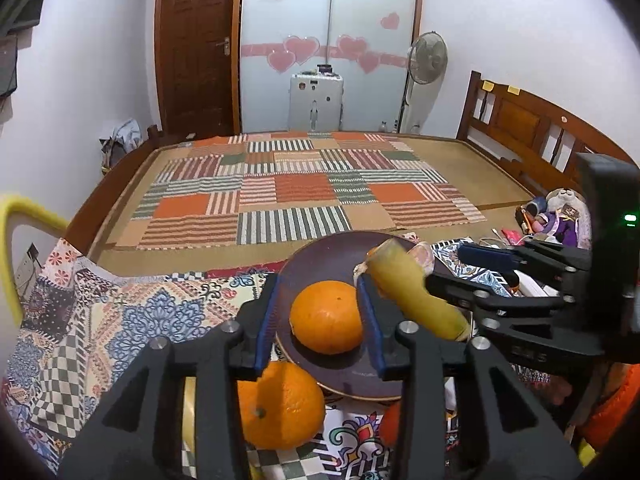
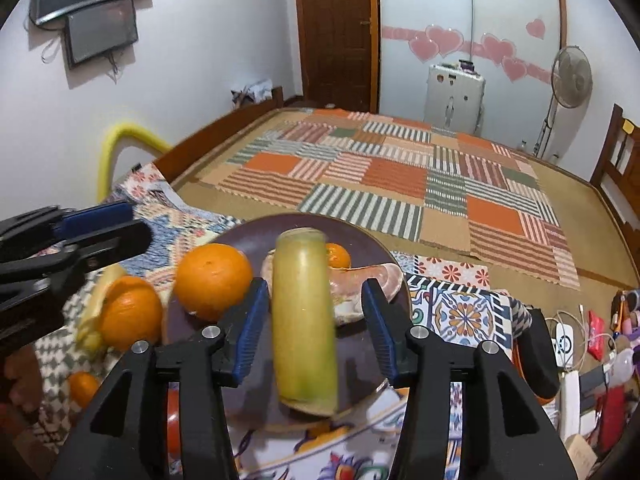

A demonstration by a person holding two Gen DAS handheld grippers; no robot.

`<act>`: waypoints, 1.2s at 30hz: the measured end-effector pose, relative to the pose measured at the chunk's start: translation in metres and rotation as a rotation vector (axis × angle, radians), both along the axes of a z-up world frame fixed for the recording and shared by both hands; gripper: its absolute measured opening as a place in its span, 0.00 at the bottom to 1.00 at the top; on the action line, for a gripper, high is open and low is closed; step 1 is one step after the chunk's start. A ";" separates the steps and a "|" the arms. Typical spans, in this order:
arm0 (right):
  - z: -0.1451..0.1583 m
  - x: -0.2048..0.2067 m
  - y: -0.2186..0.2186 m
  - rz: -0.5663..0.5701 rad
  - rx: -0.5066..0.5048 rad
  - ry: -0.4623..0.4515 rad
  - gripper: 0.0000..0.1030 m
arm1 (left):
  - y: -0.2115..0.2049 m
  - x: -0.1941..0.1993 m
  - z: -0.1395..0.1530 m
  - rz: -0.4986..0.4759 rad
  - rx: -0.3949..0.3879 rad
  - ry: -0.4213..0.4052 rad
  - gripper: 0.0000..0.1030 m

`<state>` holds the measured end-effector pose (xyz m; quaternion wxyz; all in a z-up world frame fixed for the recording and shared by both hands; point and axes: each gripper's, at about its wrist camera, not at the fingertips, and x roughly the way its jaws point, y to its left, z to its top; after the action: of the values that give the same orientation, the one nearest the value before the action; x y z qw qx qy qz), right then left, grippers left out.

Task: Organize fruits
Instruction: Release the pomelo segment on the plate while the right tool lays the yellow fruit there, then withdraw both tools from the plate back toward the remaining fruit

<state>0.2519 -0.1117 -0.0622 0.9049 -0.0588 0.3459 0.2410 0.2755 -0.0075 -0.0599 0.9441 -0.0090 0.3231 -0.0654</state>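
A dark purple plate (image 1: pixel 320 258) (image 2: pixel 360 248) rests on a patterned cloth. An orange (image 1: pixel 326 316) (image 2: pixel 214 280) lies on its near-left part. My left gripper (image 1: pixel 320 316) is open, its blue pads on either side of that orange without touching it. A yellow-green stalk-like fruit (image 2: pixel 304 320) (image 1: pixel 416 294) lies on the plate between the pads of my open right gripper (image 2: pixel 316 320), blurred. A small orange (image 2: pixel 338 256) and a pinkish fruit (image 2: pixel 384 280) sit further back on the plate. A second large orange (image 1: pixel 280 404) (image 2: pixel 128 312) lies off the plate.
A small orange (image 2: pixel 82 388) and a yellow fruit (image 2: pixel 94 320) lie on the cloth left of the plate. A bed with a patchwork mat (image 1: pixel 300 192) stretches beyond. Cables, toys and a power strip (image 2: pixel 576 360) clutter the right side. A yellow foam chair frame (image 2: pixel 116 140) stands at left.
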 end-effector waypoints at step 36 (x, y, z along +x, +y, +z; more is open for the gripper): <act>-0.030 -0.093 0.017 0.043 0.041 -0.004 0.55 | 0.065 -0.090 -0.061 0.068 -0.021 0.137 0.64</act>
<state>0.1585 -0.0951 -0.0919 0.9012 -0.0482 0.3379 0.2672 0.1851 0.0579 -0.1211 0.9213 -0.0341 0.3857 -0.0360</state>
